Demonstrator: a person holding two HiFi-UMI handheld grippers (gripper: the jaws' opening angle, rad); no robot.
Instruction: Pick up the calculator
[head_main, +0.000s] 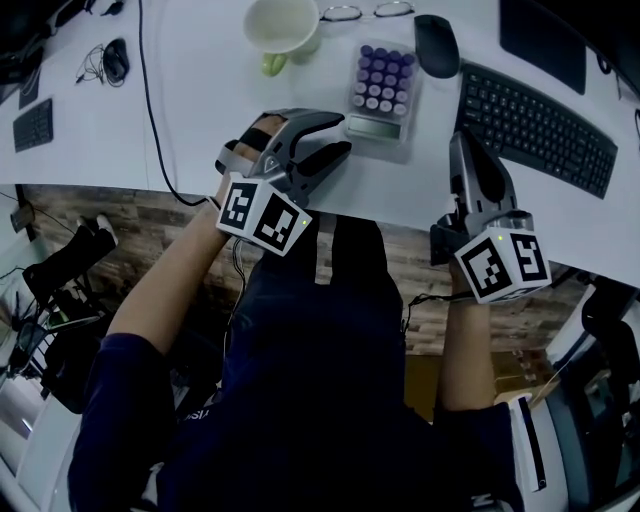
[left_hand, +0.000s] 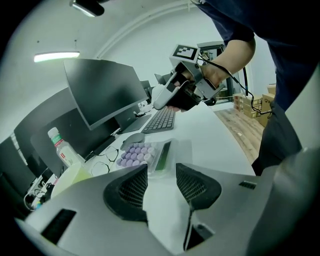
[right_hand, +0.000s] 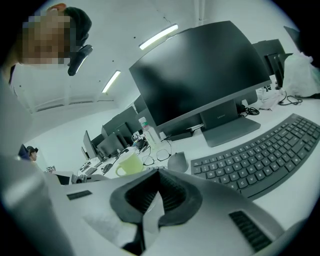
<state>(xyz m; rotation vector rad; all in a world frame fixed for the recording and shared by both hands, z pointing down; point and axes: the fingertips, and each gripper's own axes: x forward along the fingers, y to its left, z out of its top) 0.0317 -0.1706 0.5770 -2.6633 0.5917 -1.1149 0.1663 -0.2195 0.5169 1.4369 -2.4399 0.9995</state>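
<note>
Calculator with purple keys, flat on white worktop between mug and keyboard; left tongs narrowly parted, empty, pointing at calculator from just short of it; right tongs closed on nothing, beside keyboard.

Purple-keyed calculator, black keyboard — pale-green mug

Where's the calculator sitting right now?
In the head view the calculator lies on the desk, top centre, between the mug to its left and the mouse to its right, just beyond the left gripper.
</note>
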